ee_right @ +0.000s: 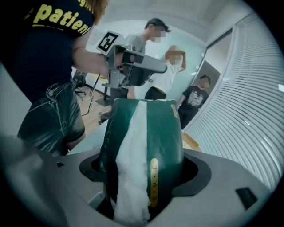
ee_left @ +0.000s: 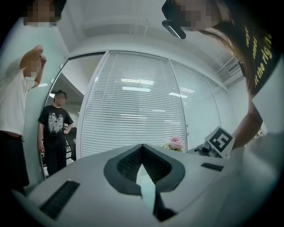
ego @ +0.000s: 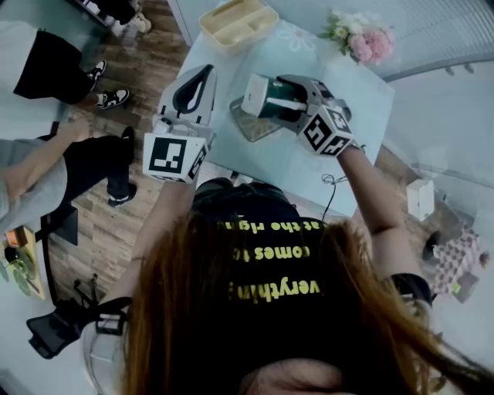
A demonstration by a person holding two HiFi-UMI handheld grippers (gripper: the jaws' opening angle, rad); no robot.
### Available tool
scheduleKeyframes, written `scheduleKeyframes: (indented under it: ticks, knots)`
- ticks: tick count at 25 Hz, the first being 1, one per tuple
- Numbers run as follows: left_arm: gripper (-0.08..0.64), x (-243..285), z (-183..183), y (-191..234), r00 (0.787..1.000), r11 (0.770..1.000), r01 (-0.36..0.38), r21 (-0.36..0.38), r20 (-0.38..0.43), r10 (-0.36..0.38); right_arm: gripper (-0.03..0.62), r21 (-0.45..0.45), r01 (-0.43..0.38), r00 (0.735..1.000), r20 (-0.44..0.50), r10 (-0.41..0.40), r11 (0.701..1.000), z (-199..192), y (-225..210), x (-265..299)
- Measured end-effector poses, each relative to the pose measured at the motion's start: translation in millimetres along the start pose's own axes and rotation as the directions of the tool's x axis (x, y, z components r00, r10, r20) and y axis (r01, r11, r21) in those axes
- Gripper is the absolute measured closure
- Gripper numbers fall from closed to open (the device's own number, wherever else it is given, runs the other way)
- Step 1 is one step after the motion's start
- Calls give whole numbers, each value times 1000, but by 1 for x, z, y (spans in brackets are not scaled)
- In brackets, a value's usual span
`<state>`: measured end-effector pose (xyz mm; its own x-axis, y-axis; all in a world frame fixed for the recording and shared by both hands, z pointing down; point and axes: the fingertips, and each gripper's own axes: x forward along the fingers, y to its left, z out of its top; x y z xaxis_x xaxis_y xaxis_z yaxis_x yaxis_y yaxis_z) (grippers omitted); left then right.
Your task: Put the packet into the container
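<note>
My right gripper (ego: 261, 99) is shut on a dark green packet (ego: 272, 103) with a white stripe, held above the pale table (ego: 363, 100). In the right gripper view the packet (ee_right: 146, 137) stands upright between the jaws and fills the gap. Just below it in the head view a shallow clear dish (ego: 248, 128) lies on the table. A cream tray-like container (ego: 238, 21) sits at the table's far edge. My left gripper (ego: 202, 77) hovers left of the packet, jaws together and nothing in them; its tips (ee_left: 142, 150) point at the blinds.
Pink flowers (ego: 360, 35) stand at the table's far right corner. People stand on the wood floor to the left (ego: 46, 62), one visible beside the glass wall (ee_left: 54, 128). A cable (ego: 332, 193) hangs off the table's near edge. An office chair (ego: 54, 328) is behind me, left.
</note>
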<state>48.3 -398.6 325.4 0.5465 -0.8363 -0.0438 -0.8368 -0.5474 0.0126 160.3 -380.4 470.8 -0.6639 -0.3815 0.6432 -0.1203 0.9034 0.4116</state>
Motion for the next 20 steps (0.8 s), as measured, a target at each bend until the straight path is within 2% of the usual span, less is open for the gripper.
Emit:
scheduleKeyframes:
  ticks: [4, 10, 14, 20]
  knots:
    - [560, -4, -4, 8, 1000, 1000, -18, -1, -4, 18, 196, -99, -125, 991, -56, 120, 987, -10, 14, 15]
    - [560, -19, -2, 10, 999, 999, -43, 2, -6, 43, 196, -222, -295, 951, -166, 262, 929, -27, 42, 29]
    - [560, -23, -4, 10, 999, 999, -51, 1, -10, 51, 196, -269, -378, 917, -239, 319, 886, -41, 53, 37]
    - [560, -24, -9, 12, 998, 998, -65, 6, -24, 65, 196, -271, -471, 871, -293, 394, 839, -61, 63, 55]
